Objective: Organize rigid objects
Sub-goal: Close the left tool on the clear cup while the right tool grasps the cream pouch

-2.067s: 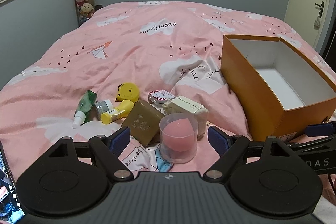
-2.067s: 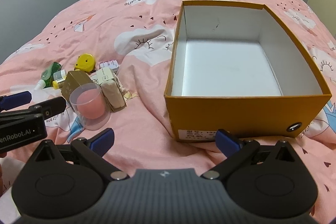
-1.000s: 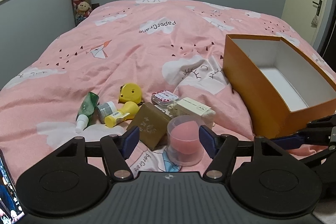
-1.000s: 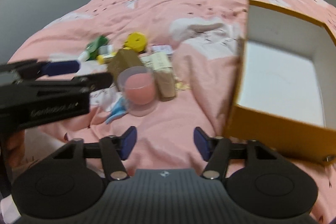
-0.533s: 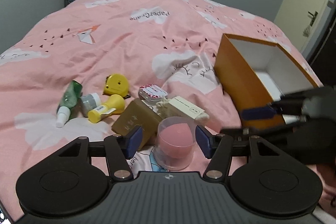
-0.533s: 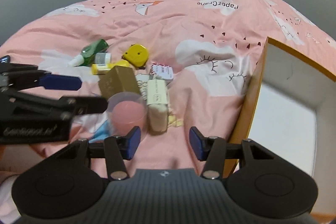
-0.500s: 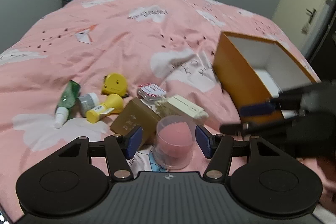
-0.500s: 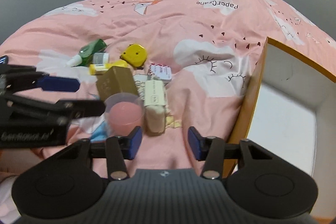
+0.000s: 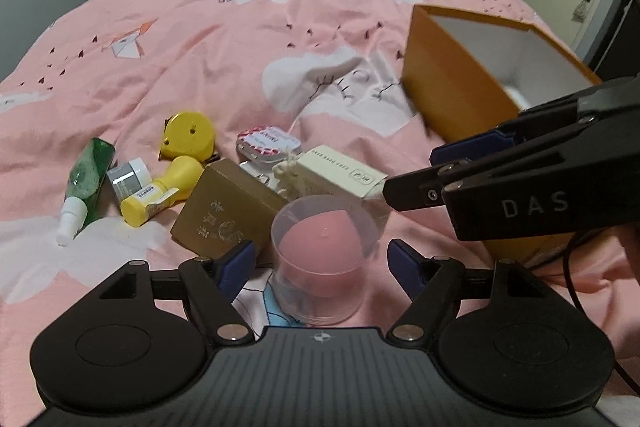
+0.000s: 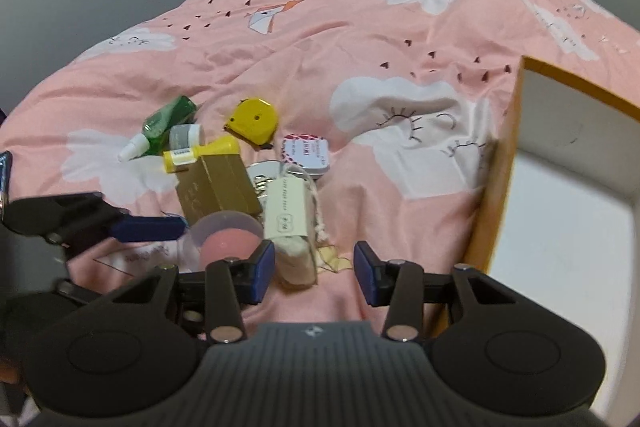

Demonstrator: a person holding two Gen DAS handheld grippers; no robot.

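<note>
The left gripper (image 9: 320, 263), jaws opening around the cup (image 9: 322, 259) without gripping, should centre first; the right gripper (image 10: 314, 277) is half-open, empty.

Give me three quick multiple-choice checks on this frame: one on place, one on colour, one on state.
1. Which item lies between the left gripper's fingers?
A. clear cup with the pink sponge
B. yellow tape measure
C. green bottle

2. What colour is the outside of the open box?
A. white
B. orange
C. blue

3. What does the open box hold?
A. the gold box
B. two bottles
C. nothing visible

Answers:
1 A: the clear cup with the pink sponge sits in the gap, fingers opening, not touching it.
2 B: the open box has orange walls.
3 C: only its bare white inside shows; the gold box lies on the bedspread.
</note>
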